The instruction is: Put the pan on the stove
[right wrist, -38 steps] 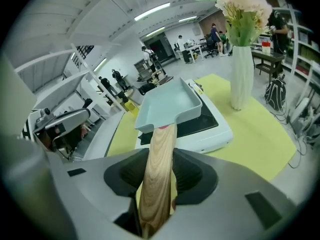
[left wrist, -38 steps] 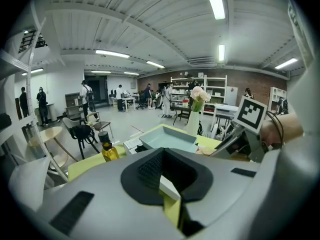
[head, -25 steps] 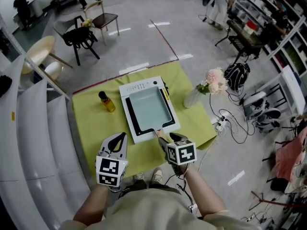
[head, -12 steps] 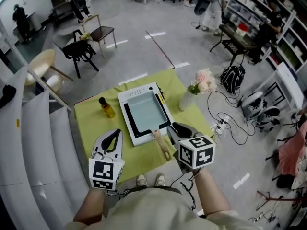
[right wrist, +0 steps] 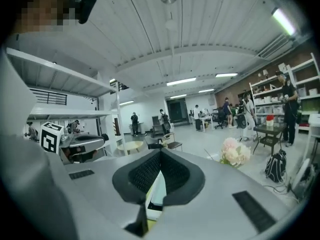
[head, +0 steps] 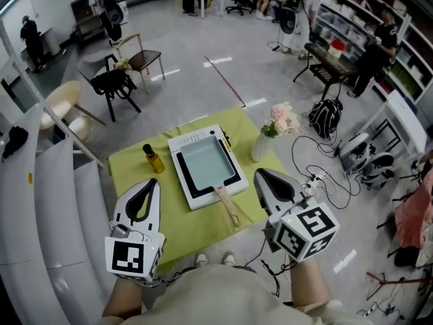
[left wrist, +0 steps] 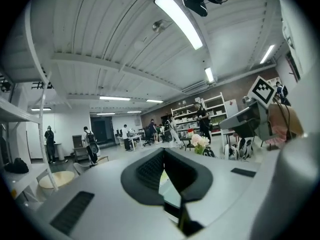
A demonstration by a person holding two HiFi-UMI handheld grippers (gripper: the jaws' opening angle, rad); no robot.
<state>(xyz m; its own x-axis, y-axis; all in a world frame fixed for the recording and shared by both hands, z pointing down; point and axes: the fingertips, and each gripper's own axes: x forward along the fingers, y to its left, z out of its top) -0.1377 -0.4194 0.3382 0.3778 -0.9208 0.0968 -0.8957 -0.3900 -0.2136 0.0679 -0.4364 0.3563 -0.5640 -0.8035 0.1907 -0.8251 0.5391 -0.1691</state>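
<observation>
— So, how did you have the tongs just then?

— My right gripper was lifted over the near right edge of the green cloth, jaws pressed together with nothing between them. My left gripper hung over the near left side, jaws likewise together and empty. Both pointed away from me, with my forearms drawn back close to my body.

— And the pan?

— The pan lay flat on the stove. Its tan handle stuck out toward me over the cloth, between the two grippers and touching neither.

— What had changed from a second earlier?

— A second before, my right gripper had been low at the end of the handle with its jaws spread wide. Half a second later it had drawn off to the right, and at this point it was clenched and clear of the handle. The left had kept to its own side, and the pan had stayed on the stove.

— Anything else around?

— A small bottle stood left of the stove, and a vase of pink flowers stood to its right.
</observation>
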